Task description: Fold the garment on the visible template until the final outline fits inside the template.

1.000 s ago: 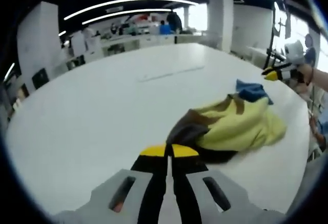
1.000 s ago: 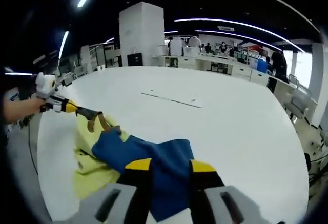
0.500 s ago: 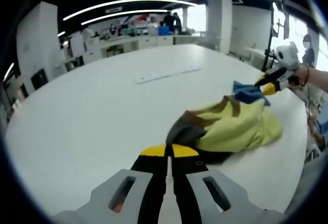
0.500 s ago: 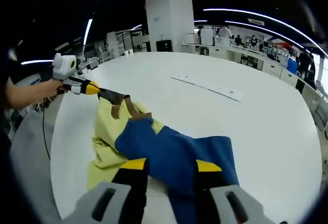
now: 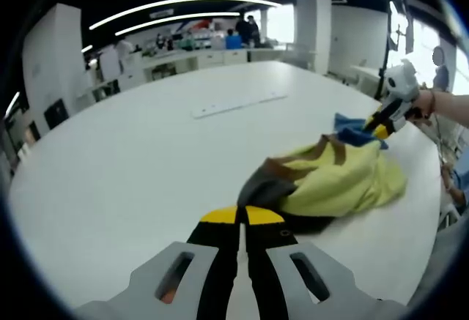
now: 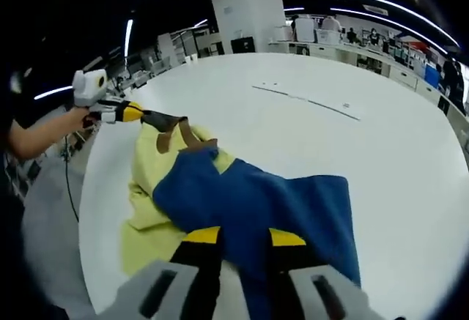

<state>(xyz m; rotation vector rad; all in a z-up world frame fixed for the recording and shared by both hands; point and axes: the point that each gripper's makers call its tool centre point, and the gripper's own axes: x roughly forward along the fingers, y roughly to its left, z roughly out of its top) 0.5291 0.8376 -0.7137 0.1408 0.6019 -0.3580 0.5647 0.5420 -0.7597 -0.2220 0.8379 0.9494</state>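
A crumpled garment lies near the edge of the white table (image 5: 132,159), yellow (image 5: 341,181) with a blue part (image 5: 352,131) and a brown-grey end (image 5: 265,184). My left gripper (image 5: 242,214) is shut on that brown-grey end; it shows again as the left gripper (image 6: 135,112) pinching brown cloth (image 6: 167,122). My right gripper (image 6: 243,236) sits low over the blue part (image 6: 271,203), jaws apart with blue cloth between them. From the left side, the right gripper (image 5: 381,127) touches down at the blue edge. A thin pale marked line (image 5: 234,104) lies farther out on the table.
The table edge (image 6: 91,188) runs close beside the garment, with floor beyond it. A person's hand (image 5: 429,104) holds the right gripper, and an arm (image 6: 40,135) holds the left. Benches and people (image 5: 238,36) stand far behind, and a white column (image 6: 245,5).
The right gripper has come down from beside the garment onto its blue part, and its jaws stand closer together. The left gripper stays shut on the brown-grey end.
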